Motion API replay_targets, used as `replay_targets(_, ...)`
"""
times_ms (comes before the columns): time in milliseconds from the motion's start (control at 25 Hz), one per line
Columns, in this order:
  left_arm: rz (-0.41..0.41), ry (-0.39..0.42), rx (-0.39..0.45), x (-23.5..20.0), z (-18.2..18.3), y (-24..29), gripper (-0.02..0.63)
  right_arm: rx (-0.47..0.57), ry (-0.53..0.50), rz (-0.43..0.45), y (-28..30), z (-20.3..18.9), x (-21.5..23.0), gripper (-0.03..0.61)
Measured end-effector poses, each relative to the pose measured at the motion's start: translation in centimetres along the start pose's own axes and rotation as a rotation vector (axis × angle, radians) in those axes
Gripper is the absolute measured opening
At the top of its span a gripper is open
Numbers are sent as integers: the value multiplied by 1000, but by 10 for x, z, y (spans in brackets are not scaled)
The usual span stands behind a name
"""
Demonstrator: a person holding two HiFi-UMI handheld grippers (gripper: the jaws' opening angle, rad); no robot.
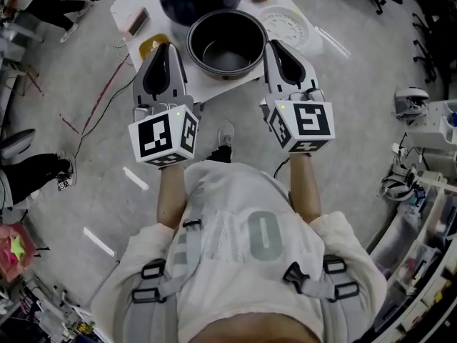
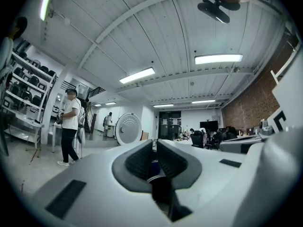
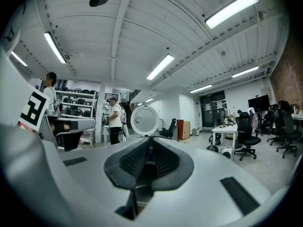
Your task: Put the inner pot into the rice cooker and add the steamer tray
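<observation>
The left claw (image 1: 171, 48) is almost closed, its pads (image 2: 142, 161) pinching the thin left rim of the inner pot (image 1: 227, 52). The right claw (image 1: 272, 46) is pressed together on the opposite rim. Held between them, the dark pot is over the near edge of the white worktop (image 1: 221, 84), just in front of the dark blue rice cooker (image 1: 214, 9). The round white steamer tray (image 1: 284, 26) lies on the worktop to the pot's right. The cubes (image 1: 166, 136) on the claws carry black-and-white square markers, and the person's shirt (image 1: 235, 213) shows a large "0".

"0" on the person's shirt (image 1: 235, 216)
</observation>
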State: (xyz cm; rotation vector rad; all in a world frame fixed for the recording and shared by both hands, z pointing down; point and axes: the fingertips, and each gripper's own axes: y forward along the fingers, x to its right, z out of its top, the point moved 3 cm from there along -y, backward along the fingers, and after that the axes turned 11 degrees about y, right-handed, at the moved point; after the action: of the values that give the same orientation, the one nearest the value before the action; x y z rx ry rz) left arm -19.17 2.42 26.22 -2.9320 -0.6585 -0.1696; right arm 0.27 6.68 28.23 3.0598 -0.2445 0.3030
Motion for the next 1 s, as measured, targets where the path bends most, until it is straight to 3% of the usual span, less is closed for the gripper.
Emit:
replay_targets(360,1,-15,12,-23,-11,76,43,24,-25,-20,72,13,27,13)
replay_targets(400,-6,-23,13,-26,-12,83,44,34,-25,-11,79,15,27,45)
replay_targets(480,-17,-47,22,-32,-11,96,61,53,-9,19,94,21,27,223)
replay_targets(520,-24,-60,29,-34,-11,102,109,56,9,35,100,22,28,288)
replay_targets(560,-34,-72,36,-35,-10,107,183,56,31,48,105,23,30,306)
replay_targets(600,-42,-81,42,-36,-10,111,237,54,53,57,108,24,34,314)
replay_targets(680,-44,-88,45,-36,-10,115,277,47,80,63,111,23,41,318)
replay_targets(1000,81,-57,-21,-32,-30,125,282,-29,62,126,136,14,78,318)
